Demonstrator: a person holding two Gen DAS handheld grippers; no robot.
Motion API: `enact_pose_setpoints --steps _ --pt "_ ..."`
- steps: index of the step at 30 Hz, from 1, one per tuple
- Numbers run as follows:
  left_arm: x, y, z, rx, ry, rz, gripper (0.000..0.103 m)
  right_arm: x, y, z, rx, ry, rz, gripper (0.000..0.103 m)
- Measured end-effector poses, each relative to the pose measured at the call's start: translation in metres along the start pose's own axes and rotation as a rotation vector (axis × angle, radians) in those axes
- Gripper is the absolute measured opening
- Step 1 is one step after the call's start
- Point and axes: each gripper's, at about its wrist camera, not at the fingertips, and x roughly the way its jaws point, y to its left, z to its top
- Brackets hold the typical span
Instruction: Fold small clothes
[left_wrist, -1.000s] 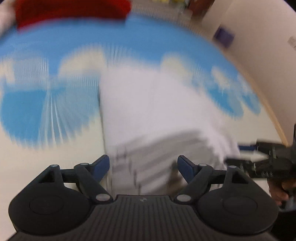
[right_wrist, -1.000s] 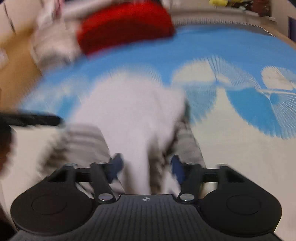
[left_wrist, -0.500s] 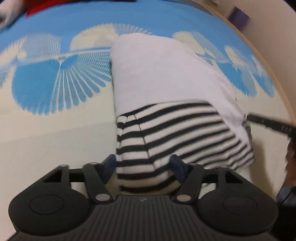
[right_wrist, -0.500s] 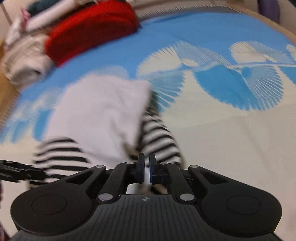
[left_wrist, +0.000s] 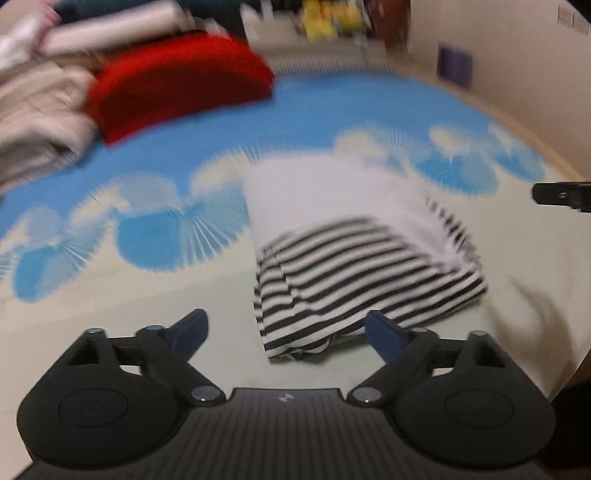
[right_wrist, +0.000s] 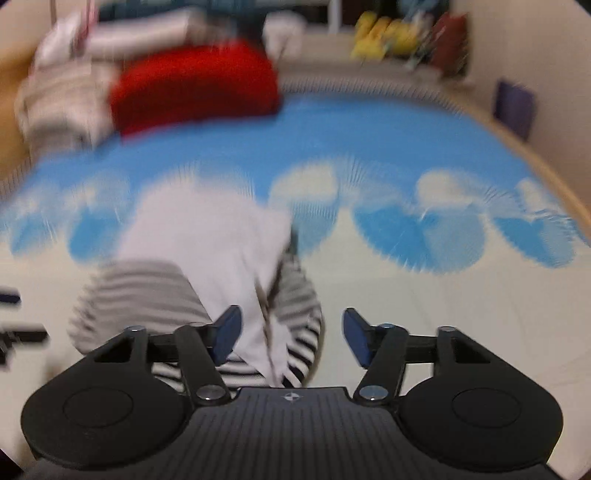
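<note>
1. Garment: one small white top with black-and-white striped sleeves, folded into a compact bundle. It lies flat on the bed cover, a cream sheet with blue fan-shaped prints. One striped sleeve is folded across the near end of the white body; a second striped part shows along the right edge. Both views are blurred.
2. Left gripper: jaws spread wide, having just been opening. Nothing is between the blue pads. The near striped edge of the garment lies beyond and between the fingertips, not touched by them.
3. Right gripper: jaws likewise wide apart, having just been opening. The garment's near end appears between and under the fingers in this view, but the pads do not press on it.
4. Far end of the bed: a red folded item lies beside a pile of pale beige and white clothes, well apart from the garment.
5. Right edge of the left wrist view: a black part of the other gripper shows, clear of the garment.
</note>
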Motion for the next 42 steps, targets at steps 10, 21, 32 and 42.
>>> enact_pose_setpoints --steps 10,21,32,42 --pt "-0.117 -0.051 -0.082 -0.162 -0.266 0.005 0.095 -0.128 0.019 -0.086 0.084 -0.235 0.027 0.095" --pt "-0.106 -0.067 -0.097 -0.098 -0.201 0.122 0.096 -0.115 0.058 -0.108 -0.075 -0.129 -0.008 0.095" --pt "-0.109 -0.075 -0.101 -0.097 -0.185 0.139 0.103 -0.130 0.046 -0.118 0.023 -0.142 -0.033 0.095" --pt "-0.107 -0.078 -0.102 -0.105 -0.185 0.122 0.103 -0.136 0.050 -0.122 -0.006 -0.149 -0.030 0.095"
